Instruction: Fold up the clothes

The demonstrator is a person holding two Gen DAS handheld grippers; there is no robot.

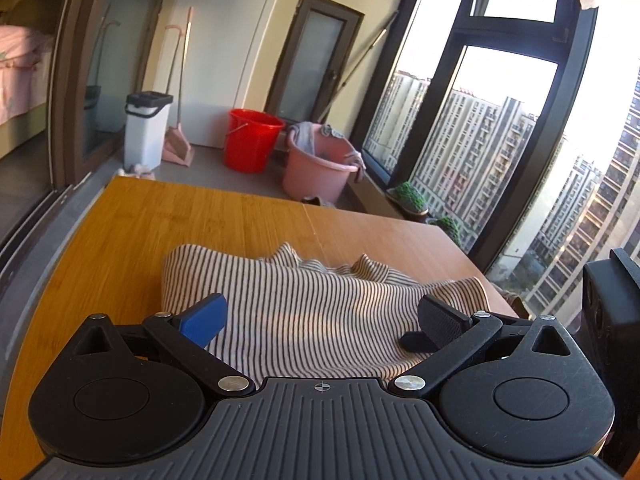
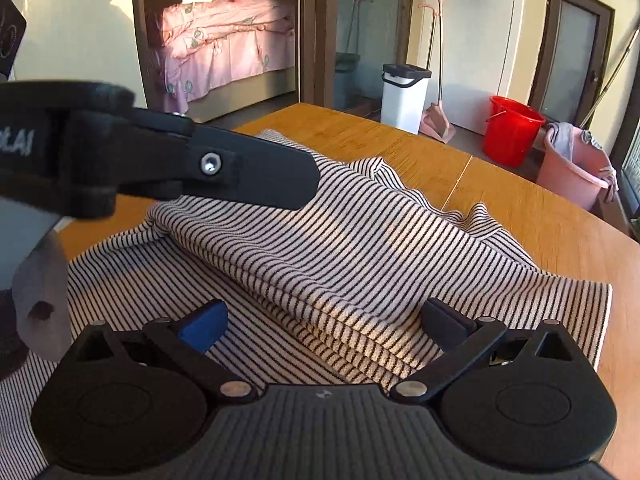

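Observation:
A black-and-white striped garment (image 1: 312,300) lies partly folded on the wooden table (image 1: 180,220). My left gripper (image 1: 322,316) is open just above its near part, its fingers wide apart and holding nothing. In the right wrist view the same garment (image 2: 340,248) shows a folded layer lying across a flat lower layer. My right gripper (image 2: 326,320) is open over the folded edge, empty. One black finger (image 2: 256,178) of the left gripper reaches in from the left above the cloth.
The table (image 2: 520,216) ends close to the garment on the right. Beyond it on the floor stand a red bucket (image 1: 250,140), a pink basin (image 1: 320,164) with cloths, a white bin (image 1: 146,130) and a dustpan. Windows line the right side.

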